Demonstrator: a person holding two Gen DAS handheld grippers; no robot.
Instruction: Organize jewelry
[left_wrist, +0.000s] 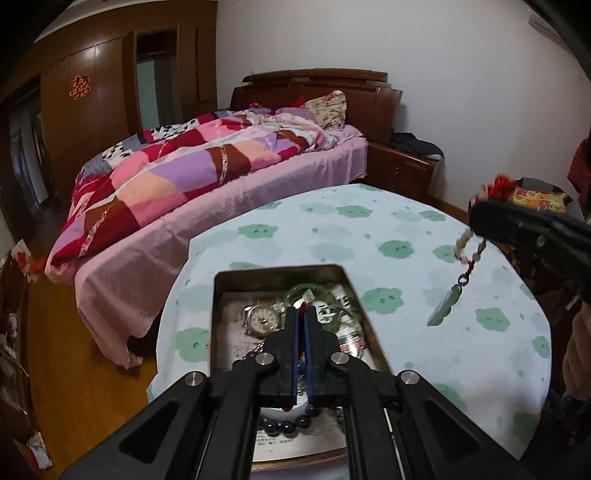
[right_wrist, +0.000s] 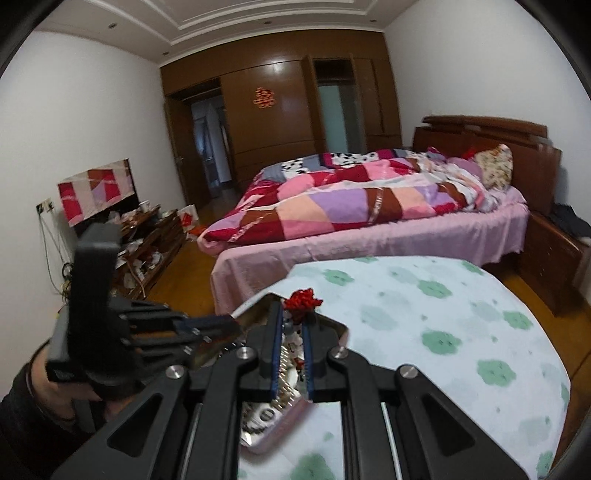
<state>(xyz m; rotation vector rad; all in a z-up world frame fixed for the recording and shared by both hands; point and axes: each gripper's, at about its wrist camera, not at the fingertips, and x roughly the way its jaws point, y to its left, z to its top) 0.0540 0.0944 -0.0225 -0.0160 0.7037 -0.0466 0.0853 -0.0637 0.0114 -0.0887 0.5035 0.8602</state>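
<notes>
A cloud-print worktop (left_wrist: 388, 229) carries an open metal tin (left_wrist: 221, 295) containing a wristwatch (left_wrist: 263, 319). The left hand-held gripper (left_wrist: 303, 310) is clenched empty over the tin. The right hand-held gripper (right_wrist: 294, 315) grasps a red-tasselled bead necklace (left_wrist: 469, 254), its jade pendant (left_wrist: 445, 304) dangling above the worktop.

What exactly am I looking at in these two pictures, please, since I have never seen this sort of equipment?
A person holds a hand-held two-finger gripper in each hand; each carries a wide-angle camera looking along its fingers. In the left camera's picture, the left gripper is shut, above an open metal tin holding a wristwatch and other pieces. The tin stands on a table with a flowered cloth. The right gripper is shut on a beaded pendant necklace, which hangs above the cloth. The right camera's picture shows that necklace's red tassel at its fingertips, and the hand holding the left gripper.
</notes>
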